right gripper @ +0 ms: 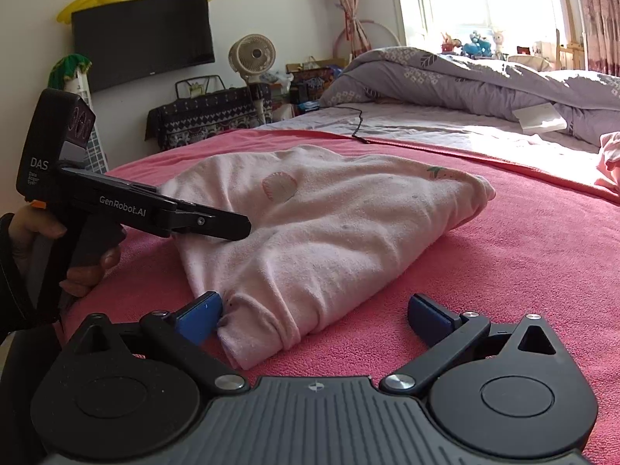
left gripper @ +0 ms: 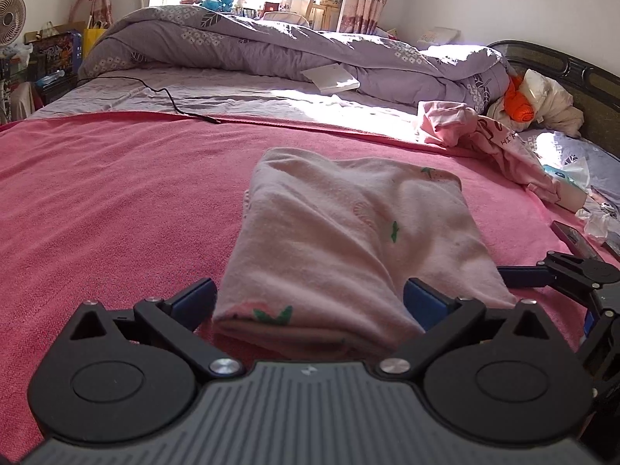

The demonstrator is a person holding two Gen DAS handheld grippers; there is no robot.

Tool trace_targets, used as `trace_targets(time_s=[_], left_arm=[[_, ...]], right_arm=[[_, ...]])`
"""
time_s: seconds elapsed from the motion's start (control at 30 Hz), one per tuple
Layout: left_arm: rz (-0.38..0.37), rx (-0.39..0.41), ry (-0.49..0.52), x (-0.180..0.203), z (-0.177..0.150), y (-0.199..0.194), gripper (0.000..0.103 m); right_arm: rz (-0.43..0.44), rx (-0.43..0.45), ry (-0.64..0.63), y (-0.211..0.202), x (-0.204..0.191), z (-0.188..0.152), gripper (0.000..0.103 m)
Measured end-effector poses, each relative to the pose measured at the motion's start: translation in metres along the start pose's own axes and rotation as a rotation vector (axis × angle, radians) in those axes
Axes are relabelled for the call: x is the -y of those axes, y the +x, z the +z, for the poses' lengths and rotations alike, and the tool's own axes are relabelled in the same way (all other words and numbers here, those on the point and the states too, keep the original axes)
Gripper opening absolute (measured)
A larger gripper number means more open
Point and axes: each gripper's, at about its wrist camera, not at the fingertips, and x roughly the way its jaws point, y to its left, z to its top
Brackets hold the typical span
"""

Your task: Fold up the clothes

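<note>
A folded pale pink garment (left gripper: 348, 240) with small green and pink prints lies on the pink blanket (left gripper: 116, 201). My left gripper (left gripper: 310, 302) is open, its blue pads on either side of the garment's near edge. In the right wrist view the same garment (right gripper: 329, 224) lies ahead. My right gripper (right gripper: 316, 314) is open, its left pad touching the garment's near corner. The left gripper (right gripper: 228, 228) shows there from the side, over the garment's left edge. The right gripper's fingers (left gripper: 542, 271) show at the right edge of the left wrist view.
A crumpled pink garment (left gripper: 484, 135) lies at the right of the bed. A purple quilt (left gripper: 271, 46) is heaped at the back, with a white box (left gripper: 329, 77) and a black cable (left gripper: 166, 97). A phone (left gripper: 573, 236) and tissues lie at the right.
</note>
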Motion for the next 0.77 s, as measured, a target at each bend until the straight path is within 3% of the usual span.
trace_targets(time_s=[0.23, 0.43, 0.6, 0.77], left_arm=[[0.107, -0.001, 0.081, 0.029, -0.002, -0.020, 0.103], [0.079, 0.011, 0.073, 0.039, 0.002, -0.027, 0.103], [0.134, -0.014, 0.096, 0.044, -0.003, -0.017, 0.103], [0.141, 0.009, 0.123, 0.046, -0.010, -0.018, 0.103]], right_arm=[[0.004, 0.005, 0.008, 0.001, 0.001, 0.000, 0.103], [0.004, 0.008, 0.010, 0.000, -0.001, -0.001, 0.103], [0.003, 0.009, 0.010, 0.000, -0.002, -0.001, 0.103], [0.003, 0.009, 0.010, 0.000, -0.001, -0.001, 0.103]])
